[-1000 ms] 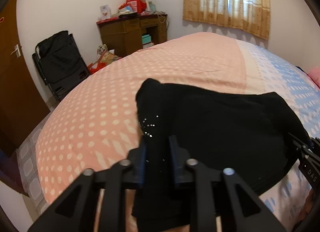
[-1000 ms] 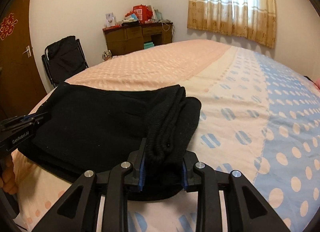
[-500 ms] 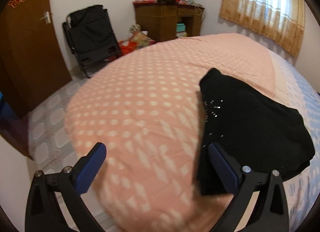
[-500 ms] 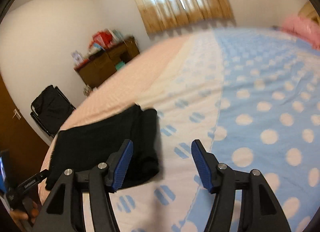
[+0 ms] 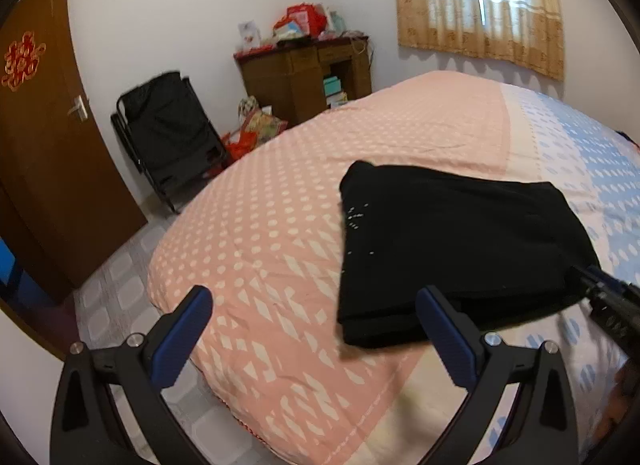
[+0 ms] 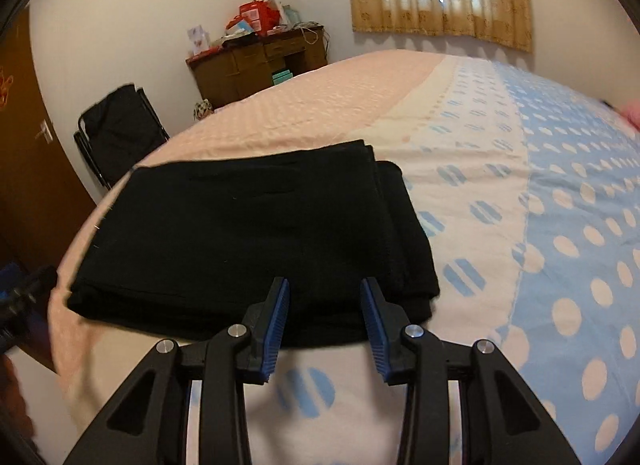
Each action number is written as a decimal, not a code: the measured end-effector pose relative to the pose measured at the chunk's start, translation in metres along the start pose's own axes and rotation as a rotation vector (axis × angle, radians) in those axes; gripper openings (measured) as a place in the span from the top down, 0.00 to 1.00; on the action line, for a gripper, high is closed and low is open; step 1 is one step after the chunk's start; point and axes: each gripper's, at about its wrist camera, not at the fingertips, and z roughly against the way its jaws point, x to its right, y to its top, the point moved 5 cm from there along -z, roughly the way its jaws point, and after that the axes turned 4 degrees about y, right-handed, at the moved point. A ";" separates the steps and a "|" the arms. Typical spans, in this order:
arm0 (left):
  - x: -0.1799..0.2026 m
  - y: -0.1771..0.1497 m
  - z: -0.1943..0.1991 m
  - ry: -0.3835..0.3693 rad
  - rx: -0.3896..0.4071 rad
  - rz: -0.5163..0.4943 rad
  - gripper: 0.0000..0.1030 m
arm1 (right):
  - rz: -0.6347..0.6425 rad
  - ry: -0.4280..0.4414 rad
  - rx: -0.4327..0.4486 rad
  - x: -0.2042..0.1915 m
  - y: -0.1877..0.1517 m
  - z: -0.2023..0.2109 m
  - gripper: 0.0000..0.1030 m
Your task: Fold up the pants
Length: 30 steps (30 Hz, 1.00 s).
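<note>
The black pants [image 5: 460, 241] lie folded into a flat rectangle on the bed [image 5: 280, 233], near its front edge. They also show in the right wrist view [image 6: 248, 233]. My left gripper [image 5: 316, 325] is wide open and empty, hovering to the left of the pants' near corner. My right gripper [image 6: 324, 305] is open and empty, its blue pads [image 6: 280, 317] just at the pants' near edge. The right gripper also shows at the right edge of the left wrist view [image 5: 608, 301].
The bedspread is pink with white marks on the left and blue with white dots [image 6: 580, 225] on the right. A black folding chair [image 5: 168, 133], a wooden desk [image 5: 304, 77] with clutter, a brown door [image 5: 44, 137] and a curtained window [image 5: 480, 5] stand beyond.
Both grippers let go of the pants and drew back. The left jaws opened wide and moved left. The right swung away, then came back to the near edge.
</note>
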 end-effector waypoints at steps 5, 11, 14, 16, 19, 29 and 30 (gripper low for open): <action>0.010 0.004 0.017 -0.022 0.046 -0.021 0.00 | -0.099 0.047 0.133 -0.008 0.001 0.066 0.53; 0.017 -0.004 0.043 -0.051 0.085 -0.044 0.00 | -0.190 -0.094 0.289 -0.010 -0.036 0.142 0.33; 0.020 -0.014 0.056 -0.094 0.071 -0.050 0.00 | -0.174 -0.087 0.313 -0.018 -0.057 0.157 0.33; 0.023 -0.021 0.065 -0.114 0.074 -0.060 0.00 | -0.159 -0.101 0.309 -0.019 -0.063 0.160 0.33; 0.026 -0.028 0.074 -0.092 0.081 -0.087 0.00 | -0.167 -0.102 0.320 -0.018 -0.067 0.170 0.33; 0.031 -0.031 0.101 -0.095 0.141 -0.103 0.00 | -0.098 -0.177 0.501 -0.034 -0.066 0.221 0.32; 0.032 -0.031 0.101 -0.091 0.144 -0.105 0.00 | -0.096 -0.175 0.501 -0.035 -0.066 0.221 0.32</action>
